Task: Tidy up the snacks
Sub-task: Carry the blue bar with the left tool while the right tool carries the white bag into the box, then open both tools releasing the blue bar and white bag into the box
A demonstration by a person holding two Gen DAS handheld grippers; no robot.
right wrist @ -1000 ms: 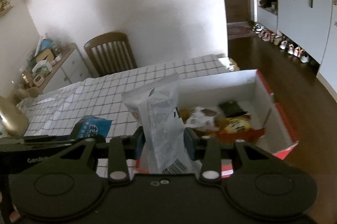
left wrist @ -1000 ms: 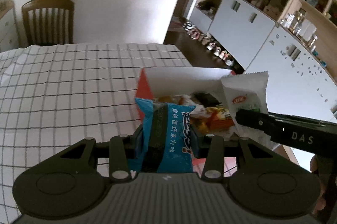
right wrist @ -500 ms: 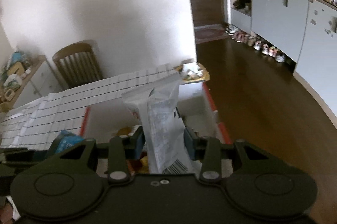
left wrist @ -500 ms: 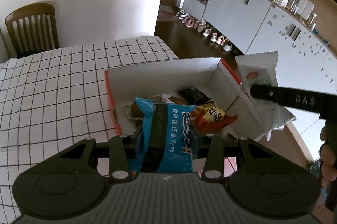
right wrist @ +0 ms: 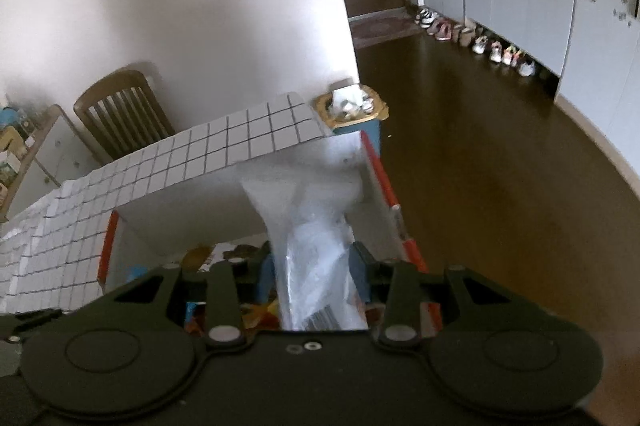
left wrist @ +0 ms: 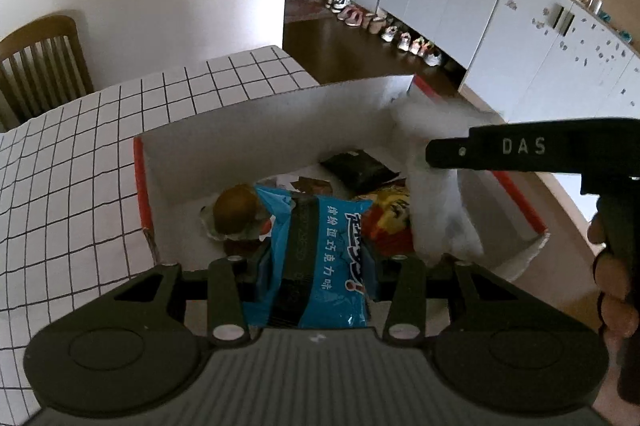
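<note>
Both hands are carrying their loads in over the open cardboard box (left wrist: pixel 280 105), the white-walled, red-edged one sitting on the grid-patterned tablecloth (left wrist: pixel 72 161). A second ago the box was sitting farther off, near the middle of each view; now it is filling the lower centre of both, and both cameras are looking more steeply down into it. The left gripper (left wrist: pixel 316 266) is clenching a blue snack packet (left wrist: pixel 320 266) with white lettering, jaws pressed against its sides, and the packet is hanging over the near part of the box. The right gripper (right wrist: pixel 312 274) is grasping a white plastic snack bag (right wrist: pixel 312 246); in the left view that bag (left wrist: pixel 436 209) is blurring with motion, and its lower end appears to be dipping inside the box's right end, beside the orange-yellow wrapper (left wrist: pixel 388 222). Neither grip is changing. Already in the box: a round brown pastry in a clear wrap (left wrist: pixel 234 209) and a dark packet (left wrist: pixel 360 167) toward the far wall. My reading: the carry is nearly over, both snacks are positioned above the box, and letting go is the step remaining. The white bag is tall, so it may tip against the side wall once freed.
</note>
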